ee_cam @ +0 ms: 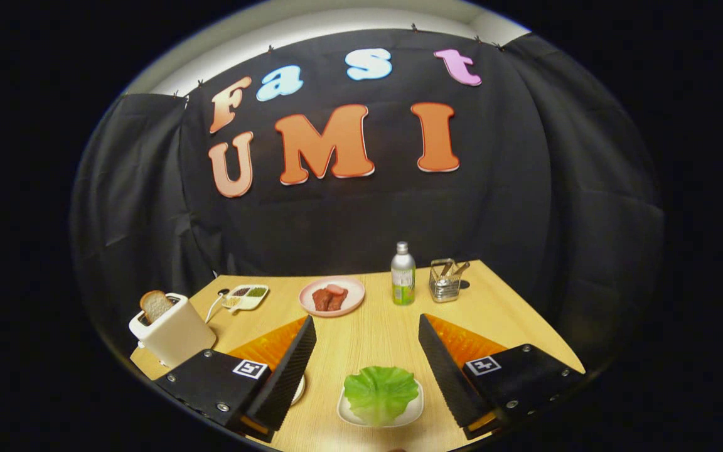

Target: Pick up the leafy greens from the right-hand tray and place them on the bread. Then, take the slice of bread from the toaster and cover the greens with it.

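Pale wood-grain counter (374, 333) in the booth, carrying food items and kitchen gear.

Taking the pink plate (332, 296) of reddish meat pieces as landmark: left of it lies a small white divided dish (246, 296) with dark and green fillings; farther left and nearer stands a white toaster (172, 333) with a slice of bread (155, 304) upright in its slot. Right of the plate stands a green-labelled bottle (403, 275), and beyond that a wire holder (447, 280). Nearer than the plate sits a white tray (380, 411) bearing leafy greens (380, 392), between the spread-apart fingers of the tool (368, 370).
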`<state>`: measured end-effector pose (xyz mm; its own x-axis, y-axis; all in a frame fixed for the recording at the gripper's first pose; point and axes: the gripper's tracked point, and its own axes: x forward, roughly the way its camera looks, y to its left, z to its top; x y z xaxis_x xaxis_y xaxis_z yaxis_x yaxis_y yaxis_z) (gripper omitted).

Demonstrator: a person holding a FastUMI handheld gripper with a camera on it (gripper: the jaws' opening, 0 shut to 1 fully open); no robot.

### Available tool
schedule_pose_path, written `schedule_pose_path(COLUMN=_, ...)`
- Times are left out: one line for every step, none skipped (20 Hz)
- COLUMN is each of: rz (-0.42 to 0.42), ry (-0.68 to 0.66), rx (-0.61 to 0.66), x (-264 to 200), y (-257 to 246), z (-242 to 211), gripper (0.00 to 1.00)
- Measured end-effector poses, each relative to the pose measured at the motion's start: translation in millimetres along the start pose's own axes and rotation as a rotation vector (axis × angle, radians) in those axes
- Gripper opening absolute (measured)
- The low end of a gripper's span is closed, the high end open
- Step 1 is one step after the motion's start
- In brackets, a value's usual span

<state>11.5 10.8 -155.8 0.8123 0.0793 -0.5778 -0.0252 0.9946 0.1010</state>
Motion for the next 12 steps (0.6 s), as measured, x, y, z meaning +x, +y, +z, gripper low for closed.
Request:
schedule_pose_path(rz=-0.006, ry=0.033, rx=-0.008, x=5, y=0, z=-7, gripper=0.98)
schedule_pose_path(rz=-0.013, ry=0.067, rx=-0.019, x=8, y=-2, z=-16, gripper=0.99)
schedule_pose_path(rz=-0.024, ry=0.096, rx=-0.032, x=12, y=-3, z=-24, gripper=0.99)
schedule_pose_path(rz=-0.040, ry=0.123, rx=-0.046, x=16, y=-6, z=-32, gripper=0.99)
schedule_pose_path(rz=-0.046, ry=0.149, rx=-0.064, x=20, y=-6, z=-40, gripper=0.99)
schedule_pose_path(rz=-0.045, ry=0.176, rx=-0.081, x=22, y=-4, z=-49, gripper=0.99)
schedule_pose_path(rz=-0.036, ry=0.203, rx=-0.094, x=26, y=-1, z=-57, gripper=0.99)
schedule_pose_path(rz=-0.027, ry=0.235, rx=-0.112, x=29, y=1, z=-67, gripper=0.99)
schedule_pose_path(rz=-0.022, ry=0.264, rx=-0.129, x=30, y=3, z=-78, gripper=0.99)
schedule_pose_path(rz=-0.024, ry=0.289, rx=-0.147, x=32, y=3, z=-86, gripper=0.99)
schedule_pose_path(rz=-0.024, ry=0.317, rx=-0.162, x=34, y=2, z=-93, gripper=0.98)
schedule_pose_path(rz=-0.021, ry=0.340, rx=-0.169, x=35, y=1, z=-101, gripper=0.98)
